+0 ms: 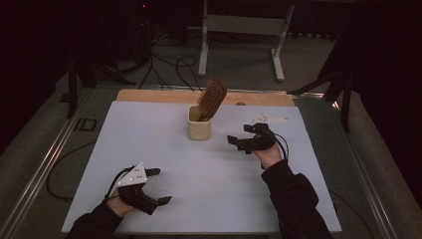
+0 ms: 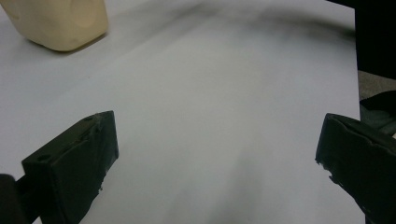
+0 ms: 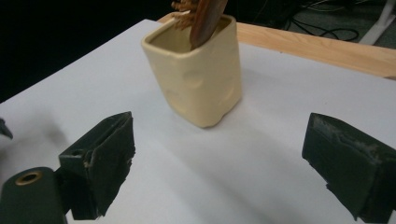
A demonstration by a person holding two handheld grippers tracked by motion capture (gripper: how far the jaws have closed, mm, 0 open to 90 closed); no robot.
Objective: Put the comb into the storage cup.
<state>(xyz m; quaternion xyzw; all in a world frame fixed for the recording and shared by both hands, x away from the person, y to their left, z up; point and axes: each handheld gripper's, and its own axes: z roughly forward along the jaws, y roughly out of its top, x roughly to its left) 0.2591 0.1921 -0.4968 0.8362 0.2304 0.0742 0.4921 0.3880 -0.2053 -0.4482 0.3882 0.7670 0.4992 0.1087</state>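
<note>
Cream cup (image 1: pixel 199 128) stands upright toward the far middle of my white worktop (image 1: pixel 164 149), with a brown brush (image 1: pixel 213 98) leaning out of it, handle down. My right claw (image 1: pixel 245 137) hangs near the cup's right side, jaws wide apart, empty. My left claw (image 1: pixel 160 185) sits well apart at the near left, jaws also spread, gripping nothing.
</note>
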